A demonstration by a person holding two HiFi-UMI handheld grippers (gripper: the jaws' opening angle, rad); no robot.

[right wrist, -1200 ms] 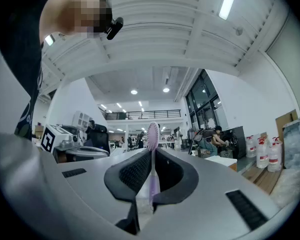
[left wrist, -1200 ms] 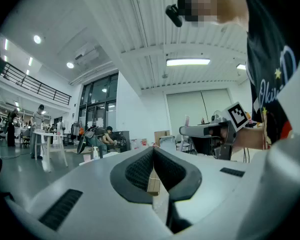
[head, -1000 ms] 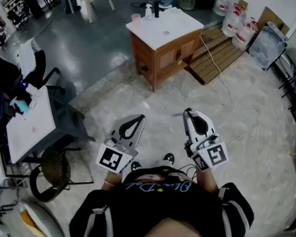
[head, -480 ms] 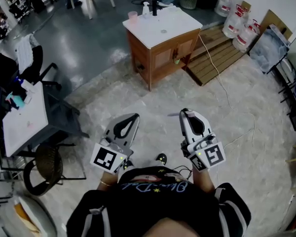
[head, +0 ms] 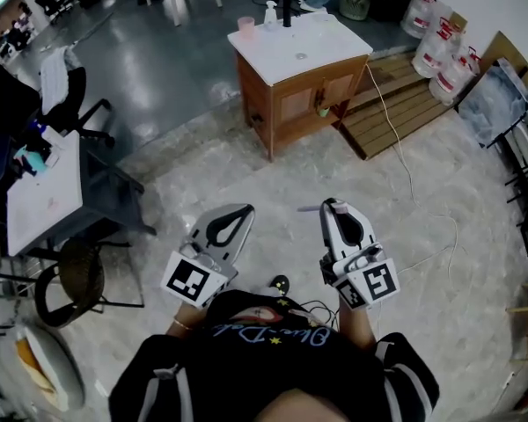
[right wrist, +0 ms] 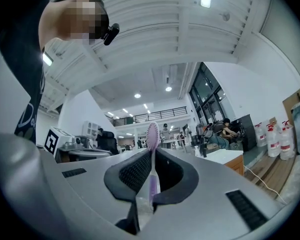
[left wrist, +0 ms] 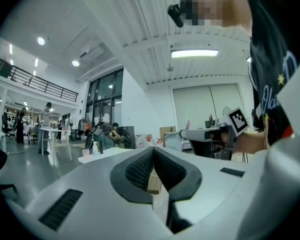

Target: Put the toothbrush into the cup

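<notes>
My right gripper is shut on a pink toothbrush, which stands upright between the pads with its bristle head above the tips. In the head view the toothbrush pokes out to the left of the jaws. My left gripper is held beside it at waist height, shut with nothing in it; in the left gripper view its tips meet. A pink cup stands on the white top of a wooden washstand far ahead on the floor; the cup also shows small in the left gripper view.
A soap bottle and a dark tap share the washstand top. A white desk and a chair stand at the left. A wooden pallet, white jugs and a floor cable lie to the right.
The head view has shifted slightly, so the washstand sits a little to the right. Both grippers keep almost the same pose, the right one shut on the toothbrush throughout.
</notes>
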